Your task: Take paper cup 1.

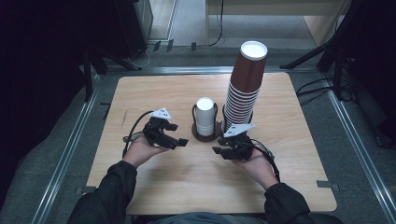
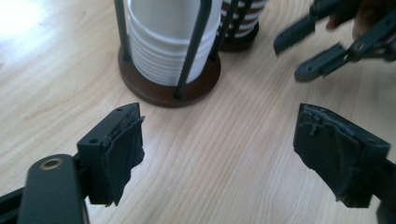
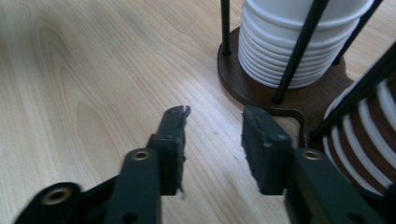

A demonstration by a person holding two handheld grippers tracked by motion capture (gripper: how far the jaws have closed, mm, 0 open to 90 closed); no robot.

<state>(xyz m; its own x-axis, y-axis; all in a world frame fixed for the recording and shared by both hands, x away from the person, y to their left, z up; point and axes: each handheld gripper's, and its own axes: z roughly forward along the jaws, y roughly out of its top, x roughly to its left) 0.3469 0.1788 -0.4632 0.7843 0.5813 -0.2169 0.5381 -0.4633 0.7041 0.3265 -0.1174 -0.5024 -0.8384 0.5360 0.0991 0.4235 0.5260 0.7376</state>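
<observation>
High view: both grippers empty, centre frame. Left gripper [image 1: 183,141] jaws spread wide, right gripper [image 1: 217,151] jaws part-open. Risk: tall brown paper-cup stack [image 1: 244,84] tips if bumped; short white paper-cup stack [image 1: 204,116] adjacent.

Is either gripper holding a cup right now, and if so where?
No. The left gripper and right gripper are both open over bare table, short of the white cups.

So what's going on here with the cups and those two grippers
A person sits at a wooden table, holding a gripper in each hand. Both the left gripper and the right gripper are open and empty, low over the table in front of a cup holder. One side of it holds a short stack of white cups, the other a tall stack of brown cups. Neither gripper touches a cup yet.
</observation>
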